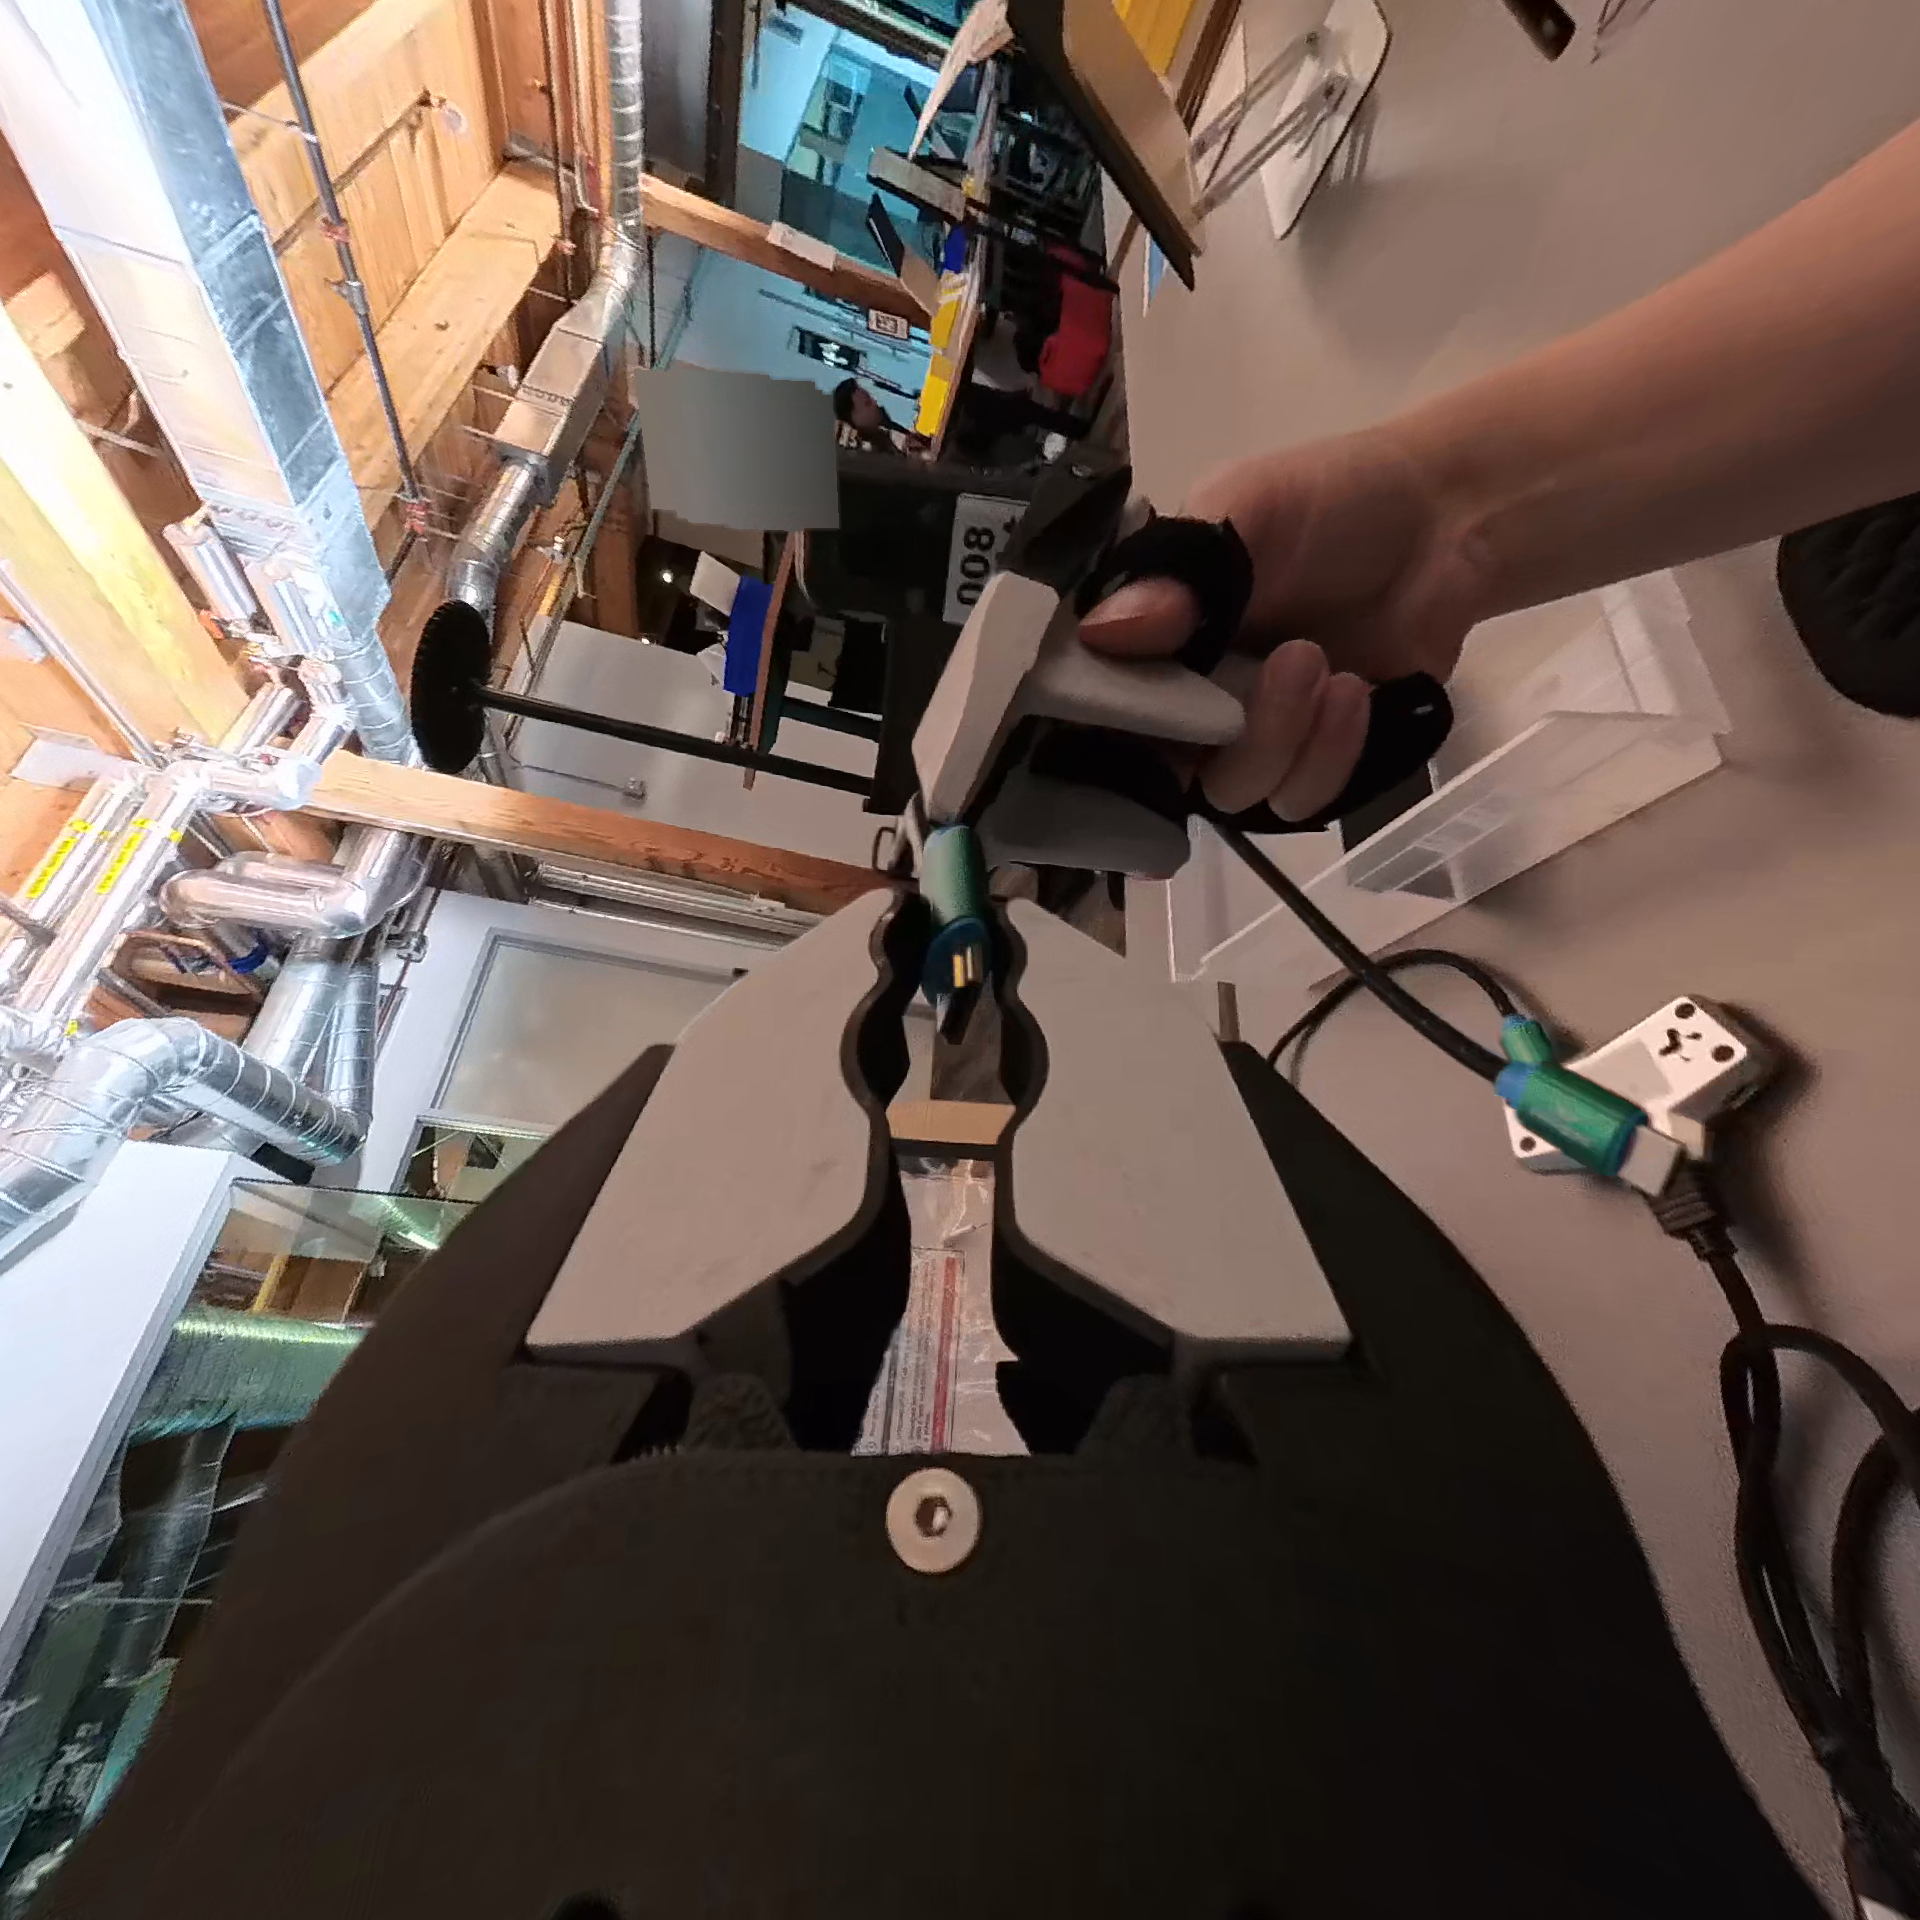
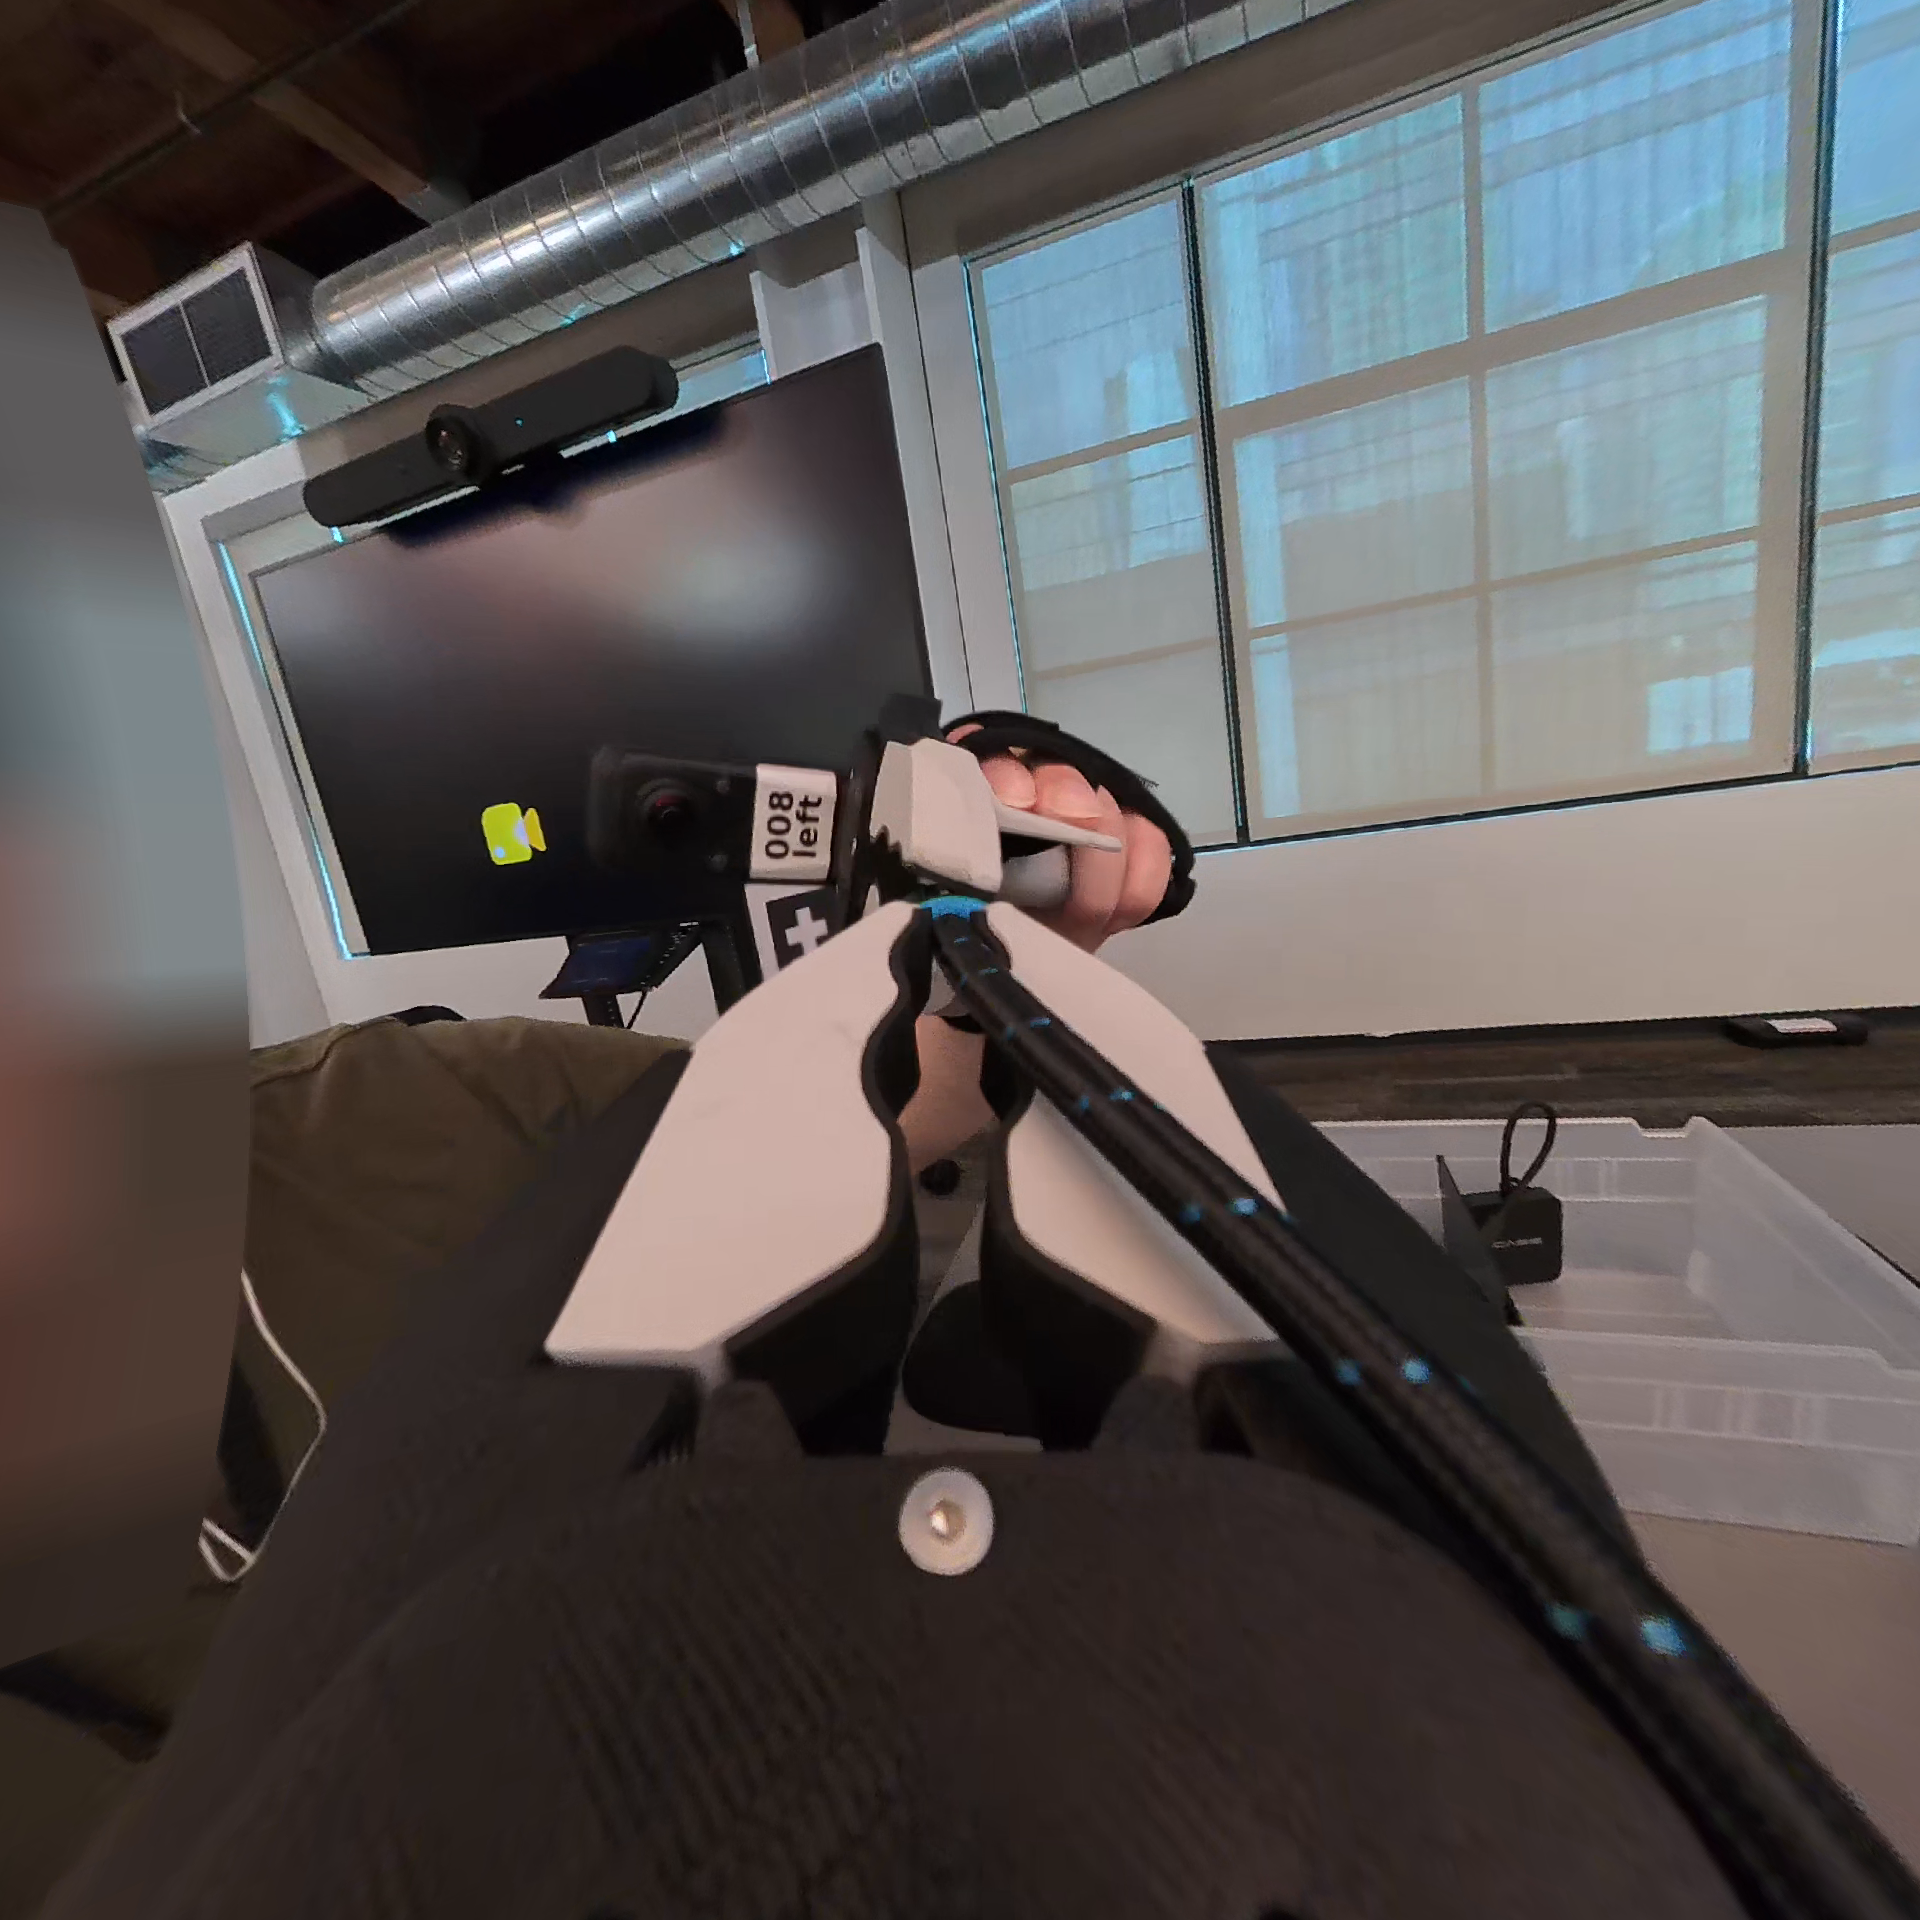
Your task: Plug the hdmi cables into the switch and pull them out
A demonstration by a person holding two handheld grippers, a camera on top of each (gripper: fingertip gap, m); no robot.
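Observation:
An HDMI plug [image 1: 951, 862] with a green body and blue collar is held in the air between both grippers. My left gripper [image 1: 954, 909] has its jaws closed against the plug's front, metal end pointing at the camera. My right gripper [image 2: 956, 920] is shut on the plug's cable end, and the black, blue-flecked cable [image 2: 1226, 1205] trails back over its right finger. The right gripper also shows in the left wrist view [image 1: 920, 831], held by a hand. The white switch [image 1: 1662, 1049] lies on the grey table [image 1: 1558, 416] with a second green plug [image 1: 1574, 1117] at it.
A black cable [image 1: 1766, 1403] loops from the switch toward the table's near edge. A clear acrylic tray [image 1: 1538, 769] lies beyond the hand. A clear plastic bin [image 2: 1766, 1382] holds a small black box [image 2: 1507, 1236]. A dark wall screen [image 2: 582, 665] stands behind.

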